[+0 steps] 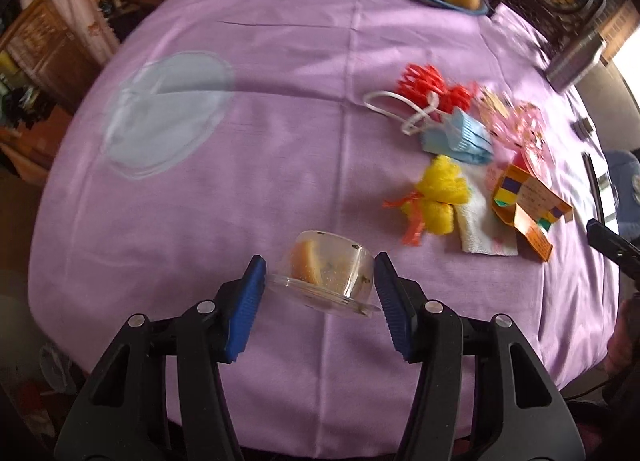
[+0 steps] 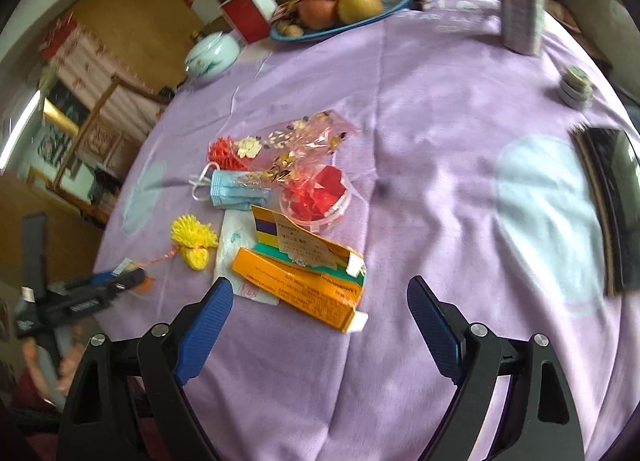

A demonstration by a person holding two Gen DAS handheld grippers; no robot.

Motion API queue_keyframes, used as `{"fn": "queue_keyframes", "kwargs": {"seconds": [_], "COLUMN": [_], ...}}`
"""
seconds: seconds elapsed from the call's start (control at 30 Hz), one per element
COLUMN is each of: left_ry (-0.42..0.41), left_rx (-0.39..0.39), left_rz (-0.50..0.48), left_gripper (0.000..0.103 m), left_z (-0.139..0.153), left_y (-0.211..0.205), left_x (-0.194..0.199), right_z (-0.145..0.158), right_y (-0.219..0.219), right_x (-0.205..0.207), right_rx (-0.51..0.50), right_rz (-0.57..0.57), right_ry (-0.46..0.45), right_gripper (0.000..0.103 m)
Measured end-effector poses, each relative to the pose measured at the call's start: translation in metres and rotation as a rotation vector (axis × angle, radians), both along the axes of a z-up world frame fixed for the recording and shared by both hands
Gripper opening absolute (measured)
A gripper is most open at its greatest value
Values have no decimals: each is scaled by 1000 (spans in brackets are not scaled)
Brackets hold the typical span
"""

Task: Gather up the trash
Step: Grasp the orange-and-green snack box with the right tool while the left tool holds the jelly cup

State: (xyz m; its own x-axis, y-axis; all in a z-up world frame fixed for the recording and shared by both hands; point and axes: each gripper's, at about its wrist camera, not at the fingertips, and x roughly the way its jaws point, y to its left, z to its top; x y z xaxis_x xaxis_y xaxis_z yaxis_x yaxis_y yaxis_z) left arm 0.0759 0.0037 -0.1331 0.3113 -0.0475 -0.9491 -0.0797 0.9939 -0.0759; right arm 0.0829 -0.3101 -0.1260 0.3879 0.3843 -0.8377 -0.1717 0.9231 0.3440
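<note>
left claw: left gripper (image 1: 320, 281) partly closed around a clear plastic cup (image 1: 330, 273) with an orange food chunk and crumbs inside; both blue ribbed pads sit against the cup's sides, so it reads as gripped
cup pose: tilted, rim toward the camera, above the near part of the lilac tablecloth (image 1: 260, 121); whether it touches the cloth, cannot tell
right claw: right gripper (image 2: 320, 309) spread wide, nothing between the blue pads, nothing touched
right claw position: above the near end of the flattened orange cardboard box (image 2: 304, 281), its left pad close to the box edge and the white paper napkin (image 2: 234, 239) under it
trash pile: centre of table, right of the held cup in the left wrist view; orange box, napkin, yellow fluffy pom-pom with red ribbon (image 2: 194, 241), crumpled light blue face mask (image 2: 236, 191), red paper cut-out (image 2: 224, 153), pink patterned cellophane wrapper (image 2: 304, 141), round clear lid holding red scraps (image 2: 318, 197)
pile relations: mask just beside cellophane, lid touching the box's far end, pom-pom just left of napkin
other items: blue plate of fruit (image 2: 394, 1) and white ceramic lidded jar (image 2: 212, 55) at far edge, well apart from the pile
blur: both views motion-smeared
</note>
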Motion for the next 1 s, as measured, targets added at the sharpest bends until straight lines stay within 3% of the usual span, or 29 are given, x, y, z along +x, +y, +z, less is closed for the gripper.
{"fn": "queue_keyframes", "kwargs": {"seconds": [0.17,0.3,0.4,0.47,0.57,0.77,1.0], "left_ry": [4,8,12,11,10,8,-3], "left_rx": [14,17,17,17,9,13,25], "left_rz": [66,87,87,85,82,64,87], "left_gripper": [55,55,55,55,55,55,55], "left_z": [6,8,7,7,6,8,15], "left_y": [17,22,24,25,26,26,36], "left_x": [-12,-17,-19,-19,-18,-17,-23], "right_z": [-6,-16,-21,-22,-19,-16,-23], "right_y": [24,42,49,50,48,46,61], "right_x": [19,24,15,6,-7,-2,12], "right_rx": [-69,-126,-125,-50,21,-75,-115], "right_rz": [118,216,264,291,289,201,181], "right_ry": [-45,-28,5,56,93,30,-4], "right_gripper": [88,87,87,87,87,87,87]}}
